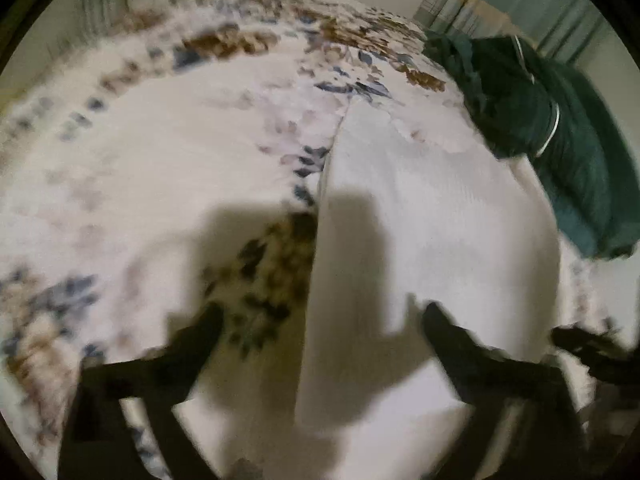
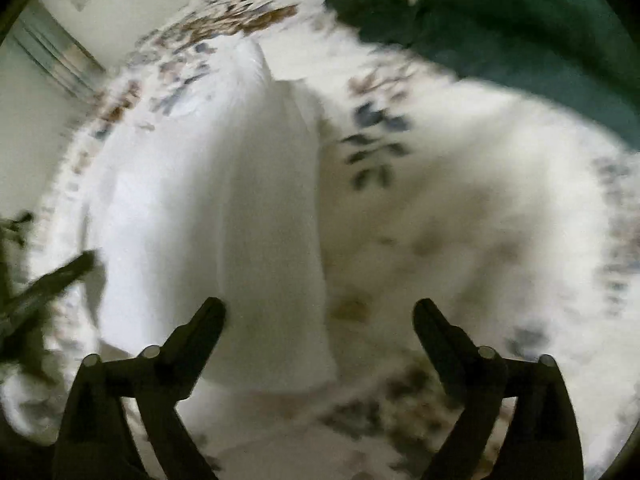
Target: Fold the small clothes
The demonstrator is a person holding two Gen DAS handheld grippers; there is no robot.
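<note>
A white garment [image 1: 432,216] lies flat on a floral bedsheet [image 1: 168,152], folded into a long strip. In the right wrist view the garment [image 2: 216,200] stretches away from me. My left gripper [image 1: 320,316] is open above the garment's near left edge, holding nothing. My right gripper [image 2: 320,312] is open above the garment's near right edge, also empty. The right gripper's fingers [image 1: 580,340] show at the right edge of the left wrist view. The left gripper's fingers [image 2: 60,276] show at the left of the right wrist view. Both views are blurred.
A pile of dark green clothes [image 1: 552,128] lies on the bed to the far right; it also fills the top right of the right wrist view [image 2: 500,20]. A striped curtain [image 1: 520,0] and a pale wall stand beyond the bed.
</note>
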